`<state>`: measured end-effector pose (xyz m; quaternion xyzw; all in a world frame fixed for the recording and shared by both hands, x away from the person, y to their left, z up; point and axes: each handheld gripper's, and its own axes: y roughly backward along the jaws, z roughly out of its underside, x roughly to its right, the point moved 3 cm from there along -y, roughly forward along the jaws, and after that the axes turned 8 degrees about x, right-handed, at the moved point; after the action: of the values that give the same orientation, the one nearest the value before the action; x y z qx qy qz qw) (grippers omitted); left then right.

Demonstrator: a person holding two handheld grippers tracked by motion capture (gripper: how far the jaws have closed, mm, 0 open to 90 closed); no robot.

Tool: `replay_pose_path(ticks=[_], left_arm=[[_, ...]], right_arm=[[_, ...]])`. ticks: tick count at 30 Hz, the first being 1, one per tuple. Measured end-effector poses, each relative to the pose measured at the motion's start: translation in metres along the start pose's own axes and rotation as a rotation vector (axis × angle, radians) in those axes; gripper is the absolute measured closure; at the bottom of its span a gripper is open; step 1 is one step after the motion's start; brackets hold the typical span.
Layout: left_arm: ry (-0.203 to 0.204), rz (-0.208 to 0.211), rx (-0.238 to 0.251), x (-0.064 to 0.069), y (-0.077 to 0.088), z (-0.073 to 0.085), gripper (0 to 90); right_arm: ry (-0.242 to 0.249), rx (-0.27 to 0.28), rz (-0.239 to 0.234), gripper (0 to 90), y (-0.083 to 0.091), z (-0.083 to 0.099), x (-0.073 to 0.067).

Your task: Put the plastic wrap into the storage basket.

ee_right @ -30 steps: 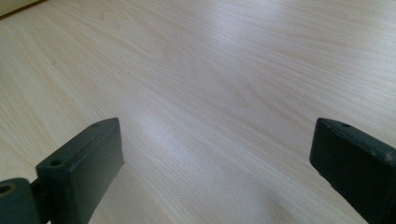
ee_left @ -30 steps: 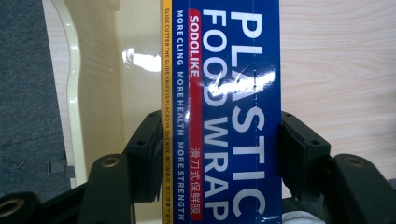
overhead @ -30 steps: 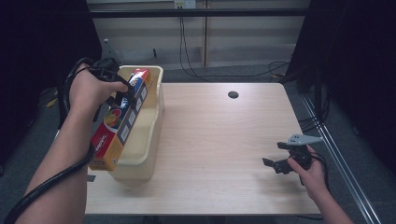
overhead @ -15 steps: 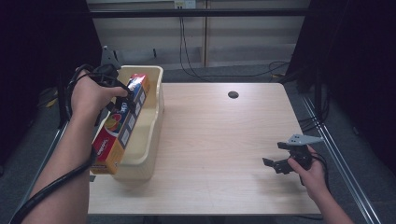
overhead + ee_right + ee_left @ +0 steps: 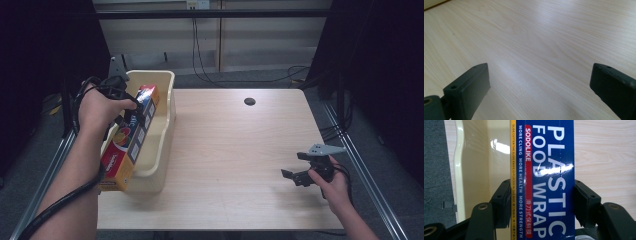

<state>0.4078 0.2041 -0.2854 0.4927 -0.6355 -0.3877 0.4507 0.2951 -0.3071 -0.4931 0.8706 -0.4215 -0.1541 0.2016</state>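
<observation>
From above I overlook the whole table (image 5: 240,150); my gripper cameras sit close, both catching that same wood.

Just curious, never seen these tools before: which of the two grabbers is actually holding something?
The left gripper: its jaws clamp the plastic wrap box over the cream bin. The right gripper is open.

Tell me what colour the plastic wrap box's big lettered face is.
Dark blue with white lettering, clearest in the left gripper view: box.
</observation>
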Motion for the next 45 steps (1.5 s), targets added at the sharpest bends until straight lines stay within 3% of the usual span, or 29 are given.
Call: replay_pose_path(ticks=[7, 22, 33, 45], left_arm=[[0.023, -0.006, -0.012, -0.003, -0.009, 0.003, 40.7], [0.028, 0.004, -0.043, -0.006, -0.025, 0.006, 40.7], [0.043, 0.007, -0.073, -0.006, -0.048, 0.010, 40.6], [0.060, -0.002, -0.078, -0.007, -0.058, 0.010, 40.2]], right_arm=[[0.005, -0.003, -0.008, 2.3, 0.000, 0.000, 0.000], [0.007, -0.005, -0.009, 2.4, 0.000, 0.000, -0.001], [0.006, 0.003, -0.004, 2.3, 0.002, 0.000, -0.001], [0.006, 0.001, -0.003, 2.3, 0.001, 0.000, 0.000]])
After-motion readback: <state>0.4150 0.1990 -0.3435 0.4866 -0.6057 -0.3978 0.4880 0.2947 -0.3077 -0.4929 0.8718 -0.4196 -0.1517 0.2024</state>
